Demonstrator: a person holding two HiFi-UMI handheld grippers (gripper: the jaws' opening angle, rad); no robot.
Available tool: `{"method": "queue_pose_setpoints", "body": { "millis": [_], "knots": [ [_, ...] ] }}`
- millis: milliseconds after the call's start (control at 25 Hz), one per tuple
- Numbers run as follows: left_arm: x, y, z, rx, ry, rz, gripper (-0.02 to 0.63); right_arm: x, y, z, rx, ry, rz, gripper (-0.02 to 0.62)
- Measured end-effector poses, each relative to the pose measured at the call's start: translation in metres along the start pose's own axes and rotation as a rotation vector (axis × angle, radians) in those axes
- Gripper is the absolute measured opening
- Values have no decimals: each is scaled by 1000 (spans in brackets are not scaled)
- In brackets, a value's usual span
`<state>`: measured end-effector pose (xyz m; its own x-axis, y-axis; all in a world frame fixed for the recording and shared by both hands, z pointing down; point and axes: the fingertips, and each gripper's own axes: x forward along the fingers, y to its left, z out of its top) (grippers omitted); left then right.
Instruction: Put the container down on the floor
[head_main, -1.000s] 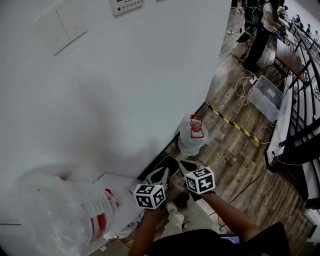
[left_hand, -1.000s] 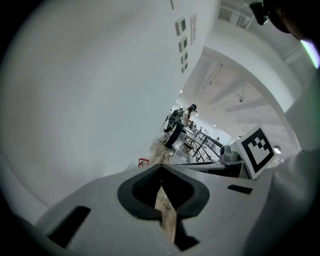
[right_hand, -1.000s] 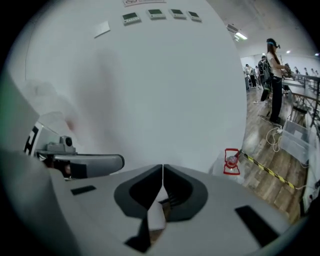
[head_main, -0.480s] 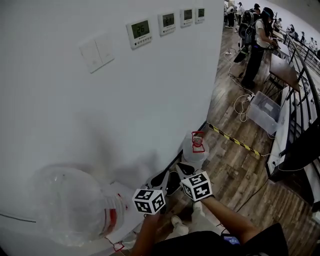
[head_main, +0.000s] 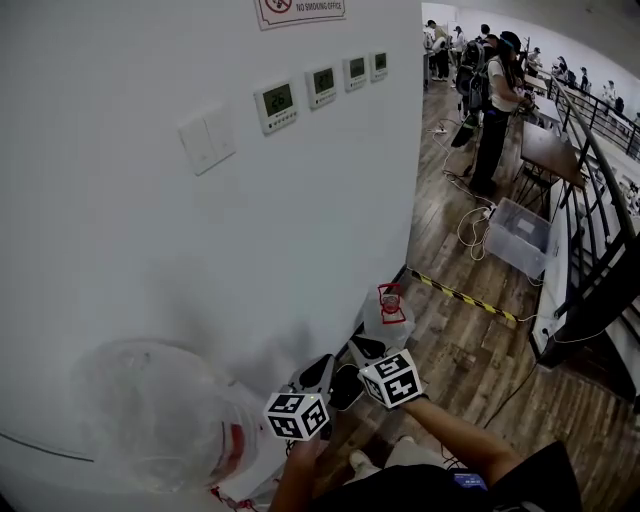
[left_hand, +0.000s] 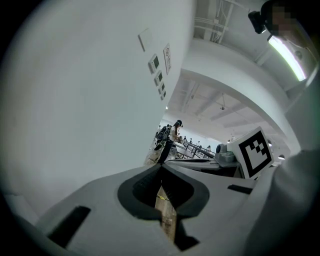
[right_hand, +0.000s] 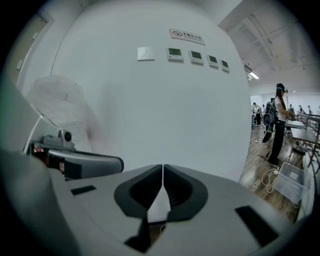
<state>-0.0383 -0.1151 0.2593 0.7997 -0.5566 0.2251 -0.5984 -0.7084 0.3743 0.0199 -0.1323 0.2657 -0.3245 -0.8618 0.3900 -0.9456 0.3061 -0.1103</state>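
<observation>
A clear water container (head_main: 384, 314) with a red handle stands on the wood floor against the white wall. A second, large clear jug (head_main: 150, 415) with a red label shows blurred at the lower left, close to the camera. My left gripper (head_main: 321, 371) and right gripper (head_main: 366, 348) are held side by side in front of the wall, short of the floor container. Both are shut with nothing between the jaws, as the left gripper view (left_hand: 161, 169) and the right gripper view (right_hand: 163, 169) show. The right gripper view also catches the large jug (right_hand: 57, 107) at its left.
A white wall (head_main: 180, 230) with thermostats (head_main: 277, 100) and a switch plate fills the left. A yellow-black tape strip (head_main: 462, 296) crosses the floor. Beyond it lie cables (head_main: 470, 225), a clear plastic bin (head_main: 520, 236), a table (head_main: 548, 152) and standing people (head_main: 495, 105). A railing runs along the right.
The head view has tilted upward, so more of the wall and room shows. Both grippers stay shut and close together. The large jug now sits lower left in view.
</observation>
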Motion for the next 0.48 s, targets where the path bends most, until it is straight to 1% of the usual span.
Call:
{"method": "queue_pose_setpoints", "body": {
  "millis": [200,480],
  "knots": [
    [-3,-4,0,-13,-16,9,17,-9,-1,13,-7,-24,1,34],
    [-14,-26,19,21,-64,52,17,-43,3,29,-13,-94,40,34]
  ]
}}
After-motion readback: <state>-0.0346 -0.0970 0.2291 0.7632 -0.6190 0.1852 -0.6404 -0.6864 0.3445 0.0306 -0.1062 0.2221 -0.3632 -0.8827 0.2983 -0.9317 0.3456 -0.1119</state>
